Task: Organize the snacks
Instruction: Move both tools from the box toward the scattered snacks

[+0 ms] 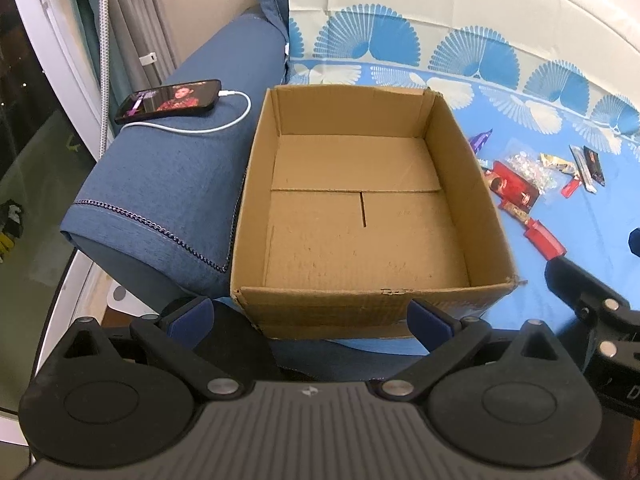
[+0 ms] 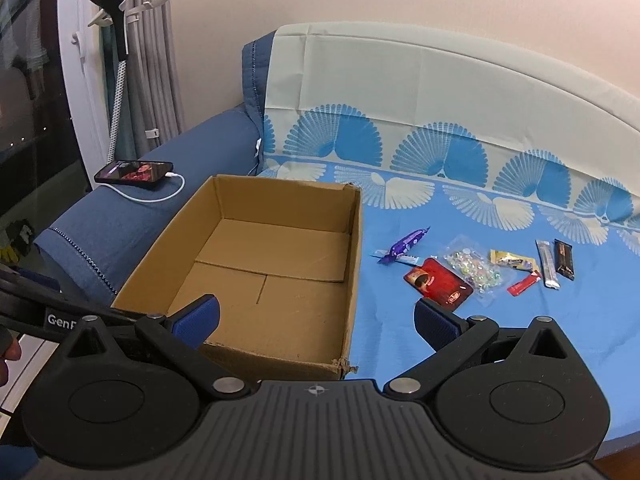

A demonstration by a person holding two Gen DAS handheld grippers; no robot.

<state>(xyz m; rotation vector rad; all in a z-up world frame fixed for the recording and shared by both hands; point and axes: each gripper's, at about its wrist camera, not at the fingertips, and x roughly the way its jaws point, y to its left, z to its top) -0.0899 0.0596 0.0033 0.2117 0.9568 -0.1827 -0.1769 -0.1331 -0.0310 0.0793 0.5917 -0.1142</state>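
Sitting on the blue patterned sheet (image 2: 400, 340), against the sofa arm (image 1: 168, 184), is an open cardboard box (image 2: 352, 248) with nothing visible inside. The snacks lie in a loose cluster on the sheet to the box's right, apart from it: a purple wrapped candy (image 2: 406, 243), a red packet (image 2: 440, 285), a clear bag of small sweets (image 2: 476, 266), a yellow wrapper (image 2: 510, 260), a small red stick (image 2: 524, 283), a silver stick (image 2: 548, 264) and a dark bar (image 2: 564, 259). Printing on the wrappers is too small to read.

The left gripper (image 1: 310, 314) hovers at the box's near wall, its fingers spread wide and holding nothing. The right gripper (image 2: 316, 320) hovers over the box's near right corner, also spread and empty; its right finger covers the red packet's lower edge. In the left view the box wall hides part of the snack cluster.

A phone (image 1: 170, 100) with a lit screen rests on the sofa arm, a white cable (image 1: 224, 122) plugged into it.
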